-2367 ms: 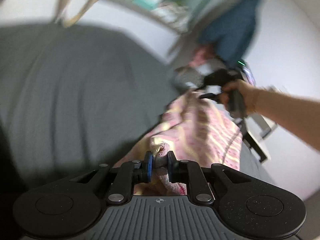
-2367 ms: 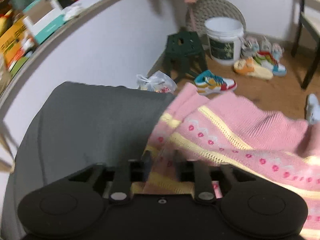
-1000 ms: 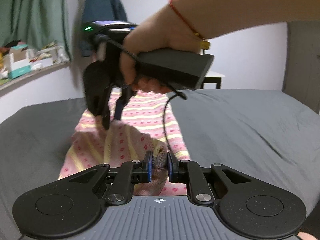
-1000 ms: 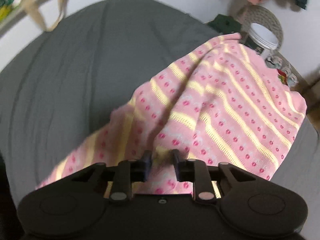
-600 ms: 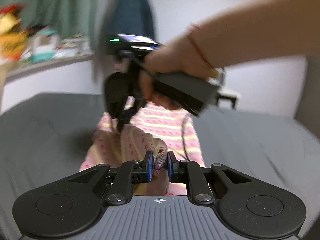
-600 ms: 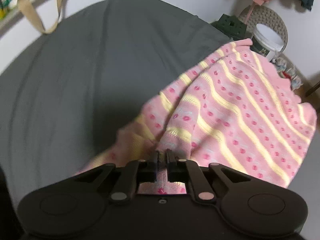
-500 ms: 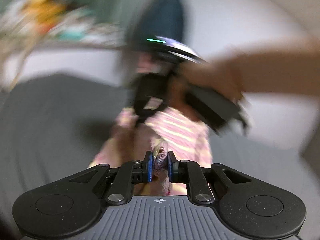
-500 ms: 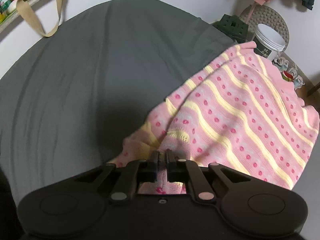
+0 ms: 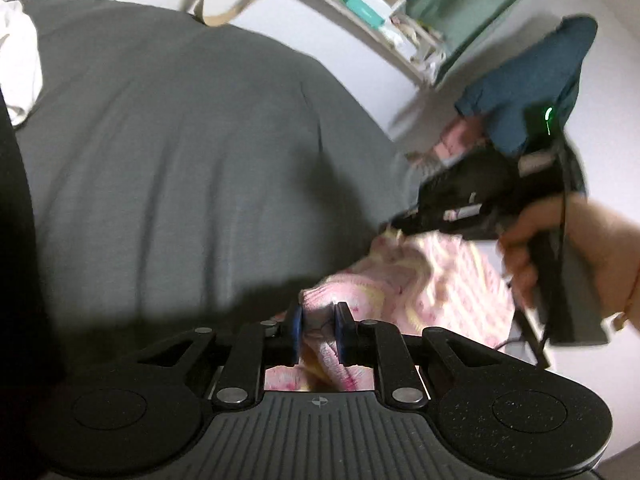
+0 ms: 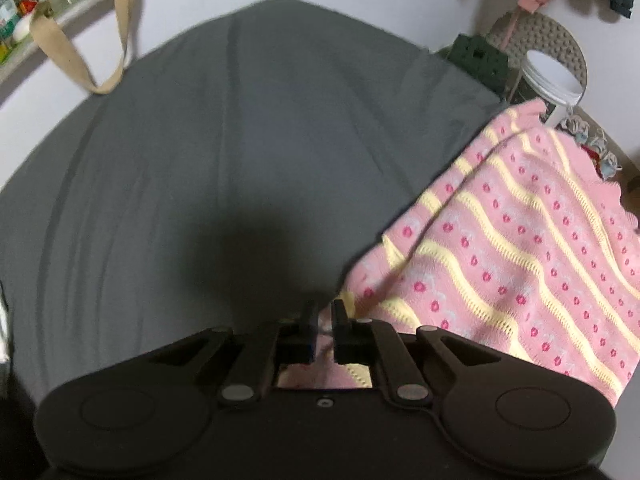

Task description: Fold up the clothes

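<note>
A pink knitted garment (image 10: 516,264) with yellow stripes and red dots lies on the right part of a dark grey bed (image 10: 260,152). My left gripper (image 9: 318,322) is shut on a bunched pink edge of the garment (image 9: 436,284). My right gripper (image 10: 324,316) is shut on another edge of it, with pink fabric showing between its fingers. In the left wrist view, the right gripper (image 9: 396,226) appears to the right, held by a hand (image 9: 568,256), pinching the garment above the bed (image 9: 180,160).
A white cloth (image 9: 16,68) lies at the bed's far left. A beige bag strap (image 10: 80,52) hangs from a shelf (image 9: 380,4) with boxes. A white bucket (image 10: 548,80), a dark stool (image 10: 478,60) and shoes (image 10: 596,148) stand on the floor beyond the bed. A blue garment (image 9: 528,76) hangs on the wall.
Both grippers have swung with the garment still held: it now trails to the right of each. The left wrist view has turned from facing the hand to looking across the bed.
</note>
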